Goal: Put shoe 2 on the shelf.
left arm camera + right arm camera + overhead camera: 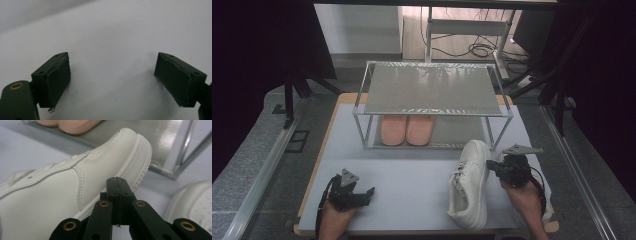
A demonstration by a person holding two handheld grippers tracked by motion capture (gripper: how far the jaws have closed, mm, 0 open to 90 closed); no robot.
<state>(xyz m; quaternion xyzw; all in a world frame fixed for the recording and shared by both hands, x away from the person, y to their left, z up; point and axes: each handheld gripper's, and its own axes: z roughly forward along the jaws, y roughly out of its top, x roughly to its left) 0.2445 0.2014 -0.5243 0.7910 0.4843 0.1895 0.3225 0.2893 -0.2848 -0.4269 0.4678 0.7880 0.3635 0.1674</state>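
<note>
White leather is what your right gripper [117,181] is working against: its jaws are pressed together with nothing between them, and the closed tip sits at the sole edge of the white sneaker [470,182], near the toe. That sneaker lies on the desk [407,180] just in front of the metal shoe rack [432,102], toe pointing at the rack's front right post, with the pink slippers [407,129] already on the lower shelf to the left. Because you are nudging rather than gripping, the shoe is free to pivot; a push low on the sole near the toe could swing the heel round instead of sending the shoe forward, and the toe could then jam against the rack's post or lower rail. A push that rides up onto the smooth upper may simply slip off (the leather gives the tip little to bite on). Push too far left and the toe could crowd the slippers. In the right gripper view a second white sneaker [192,202] lies close on the right, so a wide swing of your hand might knock it. Your left gripper [357,192] rests wide open and empty on the desk, well away, so it cannot steady anything.
</note>
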